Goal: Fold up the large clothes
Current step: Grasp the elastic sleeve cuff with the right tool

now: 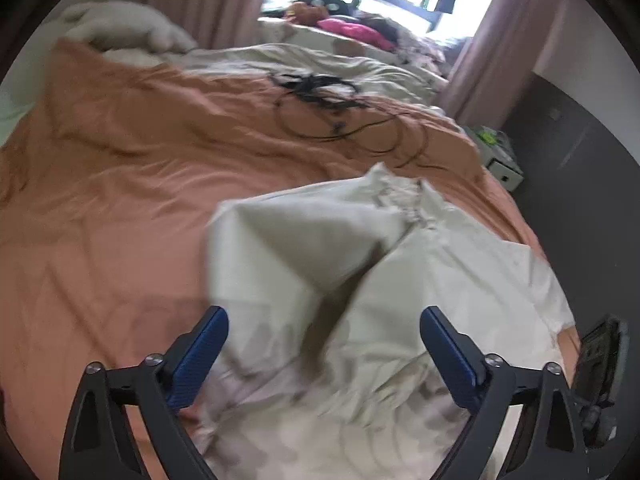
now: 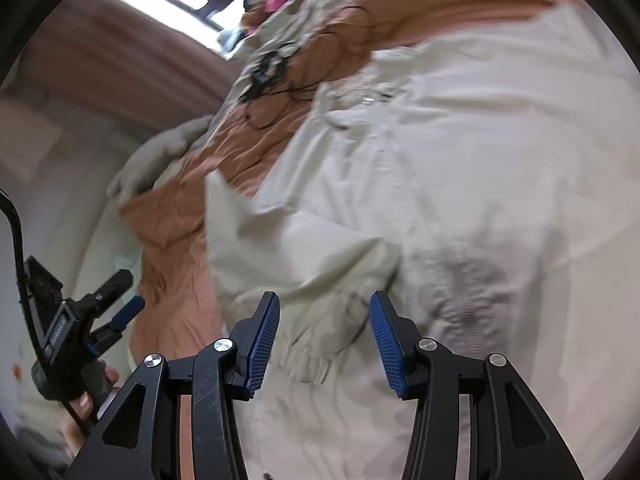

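**A:** From the left gripper's camera, what have we got?

**B:** The cream garment (image 1: 360,280) is heaped on the orange bedsheet (image 1: 120,200), toward the near right corner of the bed. One flap is folded over the middle and stands up in a peak. It's blurred, so I can't make out seams. Farther up the bed there's a tangle of black cables (image 1: 332,108), well apart from the garment, and a pale pillow (image 1: 128,28) at the far left. Beside the bed on the floor sits a small white box (image 1: 500,156); I can't tell what's inside it.

**A:** And the tool itself?

**B:** The left gripper (image 1: 324,344) is spread wide, angled down over the garment's near edge. The cloth shows between its blue pads (image 1: 200,356) but they aren't pinching it. Released.

**A:** Over to the right gripper's camera.

**B:** The view is tilted hard. The garment (image 2: 460,180) fills most of it, and a ribbed cuff (image 2: 308,364) lies just ahead of the tool. The right gripper (image 2: 324,344) points down at that sleeve, its jaws parted about halfway with the cloth loose between them, not squeezed. At the lower left a hand (image 2: 86,400) holds the left gripper (image 2: 120,316) off the bed's edge, with a black cord curving up from it.
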Action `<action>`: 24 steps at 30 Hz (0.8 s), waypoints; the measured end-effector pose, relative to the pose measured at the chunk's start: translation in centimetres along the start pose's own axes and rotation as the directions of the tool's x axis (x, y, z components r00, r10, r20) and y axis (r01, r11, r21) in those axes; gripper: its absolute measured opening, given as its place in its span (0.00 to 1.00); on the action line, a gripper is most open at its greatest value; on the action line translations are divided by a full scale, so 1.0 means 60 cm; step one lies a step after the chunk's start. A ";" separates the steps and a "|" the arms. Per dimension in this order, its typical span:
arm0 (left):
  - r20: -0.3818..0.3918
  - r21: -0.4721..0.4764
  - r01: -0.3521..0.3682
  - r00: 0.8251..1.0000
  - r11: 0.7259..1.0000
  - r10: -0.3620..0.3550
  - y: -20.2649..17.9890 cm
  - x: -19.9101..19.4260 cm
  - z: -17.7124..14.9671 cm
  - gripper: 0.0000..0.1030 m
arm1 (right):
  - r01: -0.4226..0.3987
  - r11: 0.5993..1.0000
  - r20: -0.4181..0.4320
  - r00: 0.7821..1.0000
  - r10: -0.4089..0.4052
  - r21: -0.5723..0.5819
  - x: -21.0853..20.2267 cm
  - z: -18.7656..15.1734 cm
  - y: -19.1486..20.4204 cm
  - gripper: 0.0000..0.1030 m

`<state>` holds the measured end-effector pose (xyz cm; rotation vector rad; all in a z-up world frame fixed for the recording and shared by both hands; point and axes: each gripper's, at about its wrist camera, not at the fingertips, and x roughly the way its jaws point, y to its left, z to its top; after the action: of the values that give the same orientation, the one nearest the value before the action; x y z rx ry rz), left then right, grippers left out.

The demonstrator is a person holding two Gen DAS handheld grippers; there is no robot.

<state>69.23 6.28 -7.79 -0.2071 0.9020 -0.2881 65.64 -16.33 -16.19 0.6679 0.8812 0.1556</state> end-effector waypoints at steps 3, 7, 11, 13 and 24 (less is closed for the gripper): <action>-0.014 -0.034 -0.027 1.000 0.999 0.027 0.049 -0.010 -0.026 0.79 | 0.022 0.995 -0.019 1.000 -0.024 -0.095 0.021 -0.014 0.038 0.46; -0.027 -0.070 -0.045 0.999 0.997 0.044 0.101 -0.019 -0.066 0.76 | 0.116 0.970 -0.034 0.991 -0.126 -0.216 0.054 -0.040 0.080 0.72; -0.074 -0.105 -0.047 0.996 0.993 0.040 0.139 -0.007 -0.107 0.65 | 0.154 0.942 -0.067 0.981 -0.181 -0.299 0.087 -0.063 0.107 0.81; -0.094 -0.117 -0.044 0.995 0.992 0.034 0.151 -0.002 -0.124 0.57 | 0.161 0.925 -0.096 0.974 -0.206 -0.344 0.105 -0.076 0.119 0.81; -0.118 -0.204 -0.040 0.993 0.978 0.016 0.214 -0.013 -0.190 0.56 | 0.312 0.756 -0.054 0.908 -0.415 -0.576 0.201 -0.138 0.169 0.81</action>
<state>61.74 18.03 -17.90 -0.3717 1.0494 -0.1810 68.47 0.29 -21.82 -0.0805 1.0628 0.1116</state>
